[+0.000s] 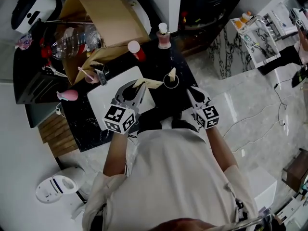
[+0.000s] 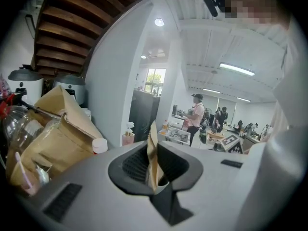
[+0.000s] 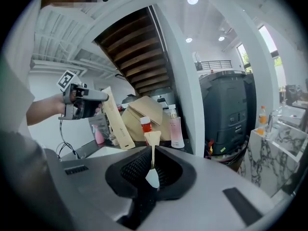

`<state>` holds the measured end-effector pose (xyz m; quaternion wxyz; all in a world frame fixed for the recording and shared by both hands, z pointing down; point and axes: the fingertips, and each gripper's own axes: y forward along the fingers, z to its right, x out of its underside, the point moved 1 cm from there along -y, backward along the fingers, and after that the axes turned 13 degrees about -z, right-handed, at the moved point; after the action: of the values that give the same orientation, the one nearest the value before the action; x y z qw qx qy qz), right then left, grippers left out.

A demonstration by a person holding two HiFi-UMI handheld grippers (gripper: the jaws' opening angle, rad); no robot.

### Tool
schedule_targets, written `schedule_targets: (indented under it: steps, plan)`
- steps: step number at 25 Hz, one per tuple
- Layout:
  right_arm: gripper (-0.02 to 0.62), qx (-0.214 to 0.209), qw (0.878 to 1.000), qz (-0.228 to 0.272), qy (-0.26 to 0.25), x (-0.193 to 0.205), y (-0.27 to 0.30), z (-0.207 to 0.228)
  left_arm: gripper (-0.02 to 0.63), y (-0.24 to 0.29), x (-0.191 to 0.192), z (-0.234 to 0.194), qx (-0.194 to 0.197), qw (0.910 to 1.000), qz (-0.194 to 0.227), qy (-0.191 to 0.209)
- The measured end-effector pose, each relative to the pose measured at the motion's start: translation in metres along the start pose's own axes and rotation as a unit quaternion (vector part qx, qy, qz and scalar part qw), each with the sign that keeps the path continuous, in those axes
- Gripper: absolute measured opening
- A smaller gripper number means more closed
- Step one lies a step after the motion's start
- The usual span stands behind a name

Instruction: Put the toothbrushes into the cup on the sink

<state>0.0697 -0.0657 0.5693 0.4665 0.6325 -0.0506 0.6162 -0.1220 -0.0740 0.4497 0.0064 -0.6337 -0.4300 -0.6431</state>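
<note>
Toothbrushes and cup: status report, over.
Left gripper shut on tan carton. Right gripper shut on thin pale stick, likely a toothbrush. Cup beside sink, path looks open.

Brown paper bag (image 1: 103, 13); pink pump bottle (image 1: 163, 37); red bottle with white cap (image 1: 137, 51)

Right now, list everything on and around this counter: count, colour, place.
sink: 1, white, in black counter
cup: 1, dark, pale rim, right of sink
cardboard box: 1, brown, behind sink
plastic bottle: 1, clear, beside box
red bottle: 1, white cap, behind sink
pump bottle: 1, pink, counter's back
toothbrush pack: 1, cream, in left tongs
cream strip: 1, thin, in right tongs
left tongs: 1, grey, shut on pack
right tongs: 1, grey, shut on strip
</note>
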Motion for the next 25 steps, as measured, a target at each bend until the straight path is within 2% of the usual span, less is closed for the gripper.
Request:
schedule_targets:
  steps: [3,9,14,25]
  plan:
    - [0.040,-0.007,1.000,0.004,-0.003,-0.003,-0.007,-0.002,0.052,0.010,-0.005,0.004,0.005,1.0000,0.001,0.004]
    - [0.040,0.007,1.000,0.013,0.002,-0.005,-0.019,0.007,0.052,0.037,-0.009,0.011,0.011,0.9997,-0.008,0.020]
    - [0.040,0.019,1.000,0.012,0.012,-0.001,-0.028,0.018,0.052,0.060,-0.006,0.012,-0.001,0.9989,-0.025,0.039]
    - [0.040,0.024,0.999,0.013,0.022,0.005,-0.035,0.028,0.052,0.081,-0.012,0.024,0.005,0.9979,-0.028,0.058]
